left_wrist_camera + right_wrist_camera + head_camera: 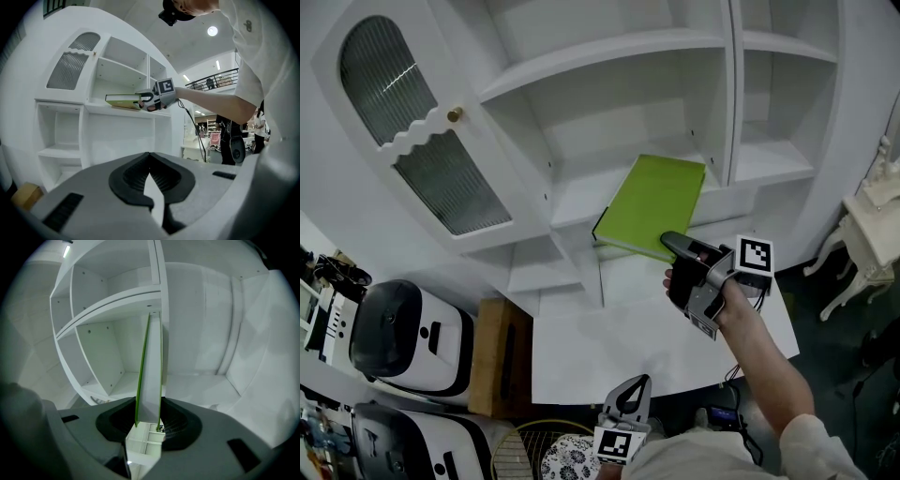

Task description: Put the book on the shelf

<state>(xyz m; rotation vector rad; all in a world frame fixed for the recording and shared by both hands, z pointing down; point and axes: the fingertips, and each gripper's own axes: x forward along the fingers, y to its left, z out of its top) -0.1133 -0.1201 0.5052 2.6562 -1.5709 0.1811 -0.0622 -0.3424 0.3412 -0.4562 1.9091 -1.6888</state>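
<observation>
Starting at the left of the head view: cabinet door point(412, 131) swung open, well apart from the work. Low in the middle, left gripper point(637, 384), clenched on nothing, close to the body and far from the shelf point(574, 199). Further right, green book point(654, 202), lying flat and slanted over the shelf board, far end inside the compartment, near end sticking out past the front edge. At that near end, right gripper point(673, 246), grasping the book by its short edge, clearly the nearer of the two. Long axis of the book running straight away from the right gripper, forward and a little to the left, into the open compartment; so, by judgement, only a push along this same line needed. Hard to tell: resting on the board or just above it. Underside of the book hidden in every view; far end shortened and hard to make out in the edge-on right gripper view.
</observation>
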